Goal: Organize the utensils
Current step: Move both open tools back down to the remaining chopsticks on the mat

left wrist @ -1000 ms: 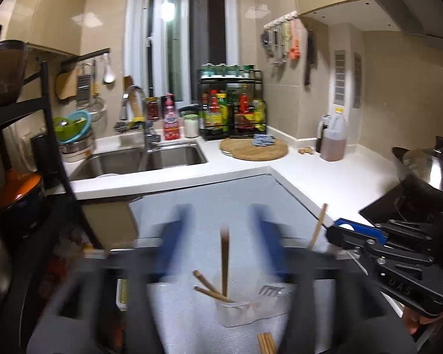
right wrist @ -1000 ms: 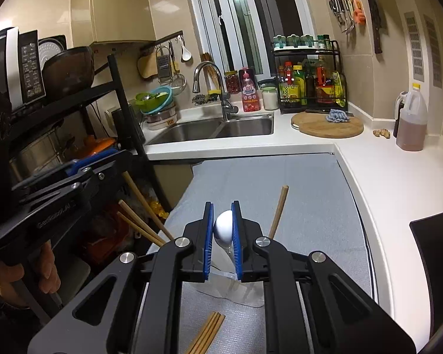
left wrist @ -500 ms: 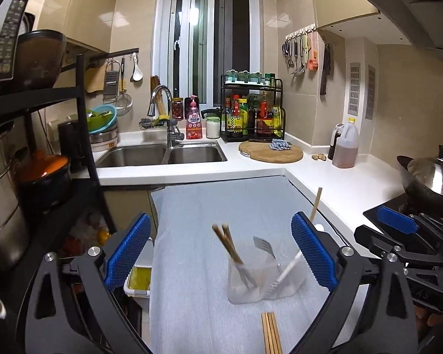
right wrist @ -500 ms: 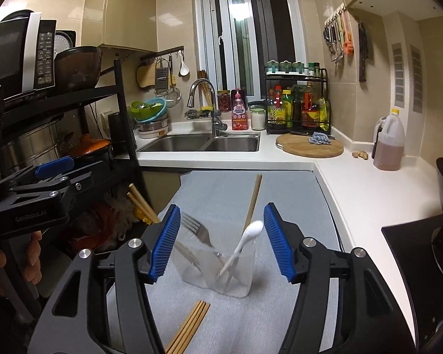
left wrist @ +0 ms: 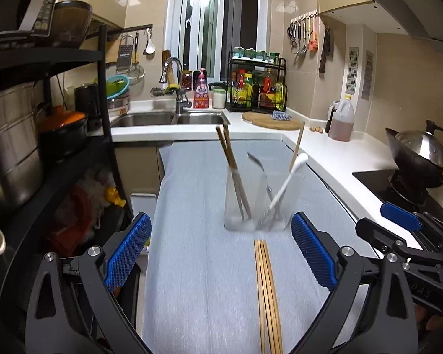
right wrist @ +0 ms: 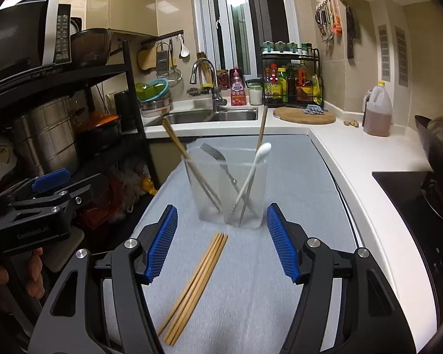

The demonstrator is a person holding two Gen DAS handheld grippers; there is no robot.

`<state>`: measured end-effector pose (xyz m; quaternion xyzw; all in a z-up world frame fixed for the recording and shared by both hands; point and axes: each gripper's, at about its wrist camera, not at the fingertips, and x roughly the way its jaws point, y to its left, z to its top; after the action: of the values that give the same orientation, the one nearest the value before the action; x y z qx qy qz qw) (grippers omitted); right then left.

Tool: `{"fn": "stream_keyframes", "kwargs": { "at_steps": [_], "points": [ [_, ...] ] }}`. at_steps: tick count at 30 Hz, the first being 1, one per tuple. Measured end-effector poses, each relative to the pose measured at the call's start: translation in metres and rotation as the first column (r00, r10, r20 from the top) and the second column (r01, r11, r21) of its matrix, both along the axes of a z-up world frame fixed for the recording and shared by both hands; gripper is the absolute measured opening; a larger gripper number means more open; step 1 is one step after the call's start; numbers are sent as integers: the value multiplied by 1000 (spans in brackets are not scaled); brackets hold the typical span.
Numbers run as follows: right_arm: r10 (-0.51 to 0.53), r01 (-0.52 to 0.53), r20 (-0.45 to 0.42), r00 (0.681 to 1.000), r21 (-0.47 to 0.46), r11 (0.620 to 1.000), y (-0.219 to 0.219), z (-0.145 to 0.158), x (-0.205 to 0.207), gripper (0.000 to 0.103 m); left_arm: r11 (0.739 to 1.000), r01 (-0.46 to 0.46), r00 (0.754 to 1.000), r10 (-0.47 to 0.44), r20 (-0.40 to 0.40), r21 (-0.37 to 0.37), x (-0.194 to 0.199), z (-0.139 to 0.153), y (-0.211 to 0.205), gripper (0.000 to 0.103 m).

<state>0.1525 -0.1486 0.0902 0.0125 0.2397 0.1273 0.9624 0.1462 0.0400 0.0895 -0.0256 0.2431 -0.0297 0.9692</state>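
Left wrist cam sits low behind left tool (left wrist: 221,261), facing down desk (left wrist: 198,265) toward sink (left wrist: 171,118). Right wrist cam same deal, slightly right, behind right tool (right wrist: 221,244). Both near, both share clear holder (left wrist: 255,200) and loose chopsticks (right wrist: 196,284).

Holder (right wrist: 231,194) stands on mat (right wrist: 295,177), centre. In it: chopstick pair (right wrist: 180,147) leaning left, fork (right wrist: 221,162) mid, spoon (right wrist: 252,171) and single chopstick (right wrist: 261,129) right. Loose chopsticks (right wrist: 196,283) lie on mat before holder. Sink (right wrist: 203,116) behind.
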Motion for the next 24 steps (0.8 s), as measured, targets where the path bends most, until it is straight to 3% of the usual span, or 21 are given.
{"fn": "stream_keyframes", "kwargs": {
  "at_steps": [11,24],
  "points": [
    [-2,2,-38,999,2,1000,-6,-36,-70,63,999,-18,998,19,-62,28,-64,-46,-3,93],
    [29,-29,-98,995,1,1000,-7,-68,-107,63,998,-60,996,61,-70,14,-96,-66,-1,93]
  ]
}}
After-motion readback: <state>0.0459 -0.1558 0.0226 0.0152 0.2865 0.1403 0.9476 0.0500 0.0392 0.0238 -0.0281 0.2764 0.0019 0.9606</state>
